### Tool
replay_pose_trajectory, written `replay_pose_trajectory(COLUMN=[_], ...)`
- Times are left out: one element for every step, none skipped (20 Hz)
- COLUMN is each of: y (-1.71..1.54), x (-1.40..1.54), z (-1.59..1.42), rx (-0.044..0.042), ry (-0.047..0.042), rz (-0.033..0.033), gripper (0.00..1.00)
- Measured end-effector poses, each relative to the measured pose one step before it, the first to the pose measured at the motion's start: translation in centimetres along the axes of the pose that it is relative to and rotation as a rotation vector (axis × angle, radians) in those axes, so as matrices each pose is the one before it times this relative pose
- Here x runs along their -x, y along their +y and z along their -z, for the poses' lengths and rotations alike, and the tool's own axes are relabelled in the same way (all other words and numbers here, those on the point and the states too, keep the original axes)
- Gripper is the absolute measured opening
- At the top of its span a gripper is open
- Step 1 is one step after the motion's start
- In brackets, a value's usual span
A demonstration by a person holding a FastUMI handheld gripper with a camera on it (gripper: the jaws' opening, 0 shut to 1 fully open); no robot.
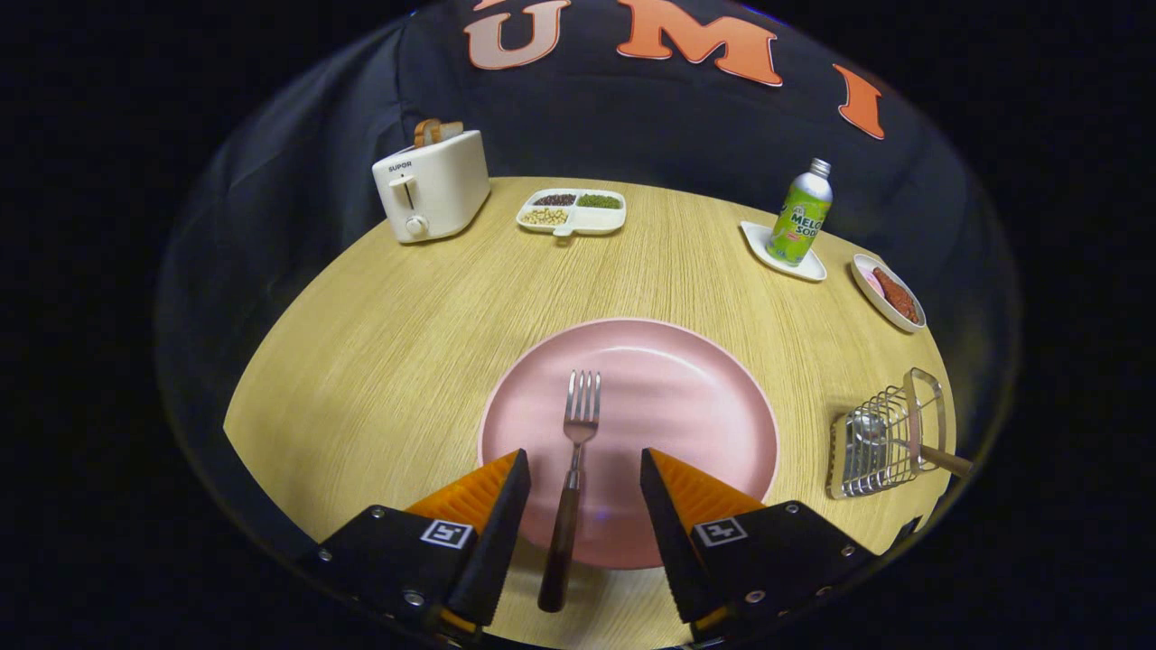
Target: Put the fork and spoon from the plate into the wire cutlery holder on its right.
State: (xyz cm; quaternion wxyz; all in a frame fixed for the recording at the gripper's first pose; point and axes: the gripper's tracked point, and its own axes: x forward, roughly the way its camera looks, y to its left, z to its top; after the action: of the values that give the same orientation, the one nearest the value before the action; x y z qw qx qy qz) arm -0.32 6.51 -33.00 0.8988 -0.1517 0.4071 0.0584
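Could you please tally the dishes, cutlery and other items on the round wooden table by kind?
Dishes: 4 (pink round plate, white divided tray, white saucer, small oval dish)
Cutlery: 2 (dark-handled fork, wooden-handled spoon)
Holders: 1 (wire cutlery holder)
Appliances: 1 (cream toaster)
Bottles: 1 (green soda bottle)
Total: 9

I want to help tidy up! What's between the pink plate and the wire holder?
Nothing: bare wooden table separates the pink plate from the wire holder, seen in the gripper view. The open gripper straddles the fork.

Toaster (pixel 433 185) with bread, divided bean tray (pixel 571 211), soda bottle (pixel 800 215), snack dish (pixel 889 292)
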Motion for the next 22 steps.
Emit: replay_pose_trajectory(y=[0.178, 0.304, 0.162, 0.001, -0.25, 0.064, -0.189, -0.003, 0.127, -0.026, -0.01, -0.071, -0.155, -0.141, -0.078, -0.035, -0.111, -0.19, -0.351, -0.418, -0.291, -0.321], x=[-0.273, -0.201, -0.042, -0.119, -0.106, -0.112, 0.002, 0.078, -0.03, 0.222, 0.257, 0.232, 0.343, 0.408, 0.427, 0.478, 0.513, 0.443, 0.527, 0.586, 0.6, 0.541], z=[0.4, 0.317, 0.165, 0.153, 0.258, 0.21, 0.11, -0.078, 0.192, -0.037, -0.047, -0.222, -0.337, -0.143, -0.227, -0.111, -0.219, -0.313, -0.125, -0.118, -0.186, -0.373], rx=[0.00109, 0.00069, 0.00119, 0.0067, 0.00628, 0.00302, -0.00746, -0.01213, -0.01416, -0.0112, -0.0097, -0.00715, 0.0, 0.00085, 0.00205, -0.00469, -0.00967, -0.00586, -0.00201, -0.00952, -0.01509, -0.01361], ry=[0.01349, 0.01136, 0.00532, 0.0064, 0.00639, 0.0074, 0.00346, 0.00627, 0.00671, 0.00453, 0.00345, -0.00223, -0.00476, -0.00432, -0.00229, 0.0008, -0.0029, -0.00471, 0.00048, 0.00198, 0.00001, -0.0023], rz=[-0.00193, -0.008, -0.00266, 0.00502, 0.01494, 0.00192, 0.00859, -0.00338, -0.00597, -0.00817, -0.00862, -0.00445, -0.00473, -0.00044, -0.00718, -0.01006, -0.00984, -0.00494, -0.0015, -0.00149, -0.00609, -0.00897], gripper=[0.71, 0.61, 0.56, 0.49, 0.42, 0.35, 0.27, 0.09, 0.07, 0.05, 0.04, 0.05, 0.05, 0.04, 0.04, 0.04, 0.05, 0.04, 0.04, 0.04, 0.04, 0.04])
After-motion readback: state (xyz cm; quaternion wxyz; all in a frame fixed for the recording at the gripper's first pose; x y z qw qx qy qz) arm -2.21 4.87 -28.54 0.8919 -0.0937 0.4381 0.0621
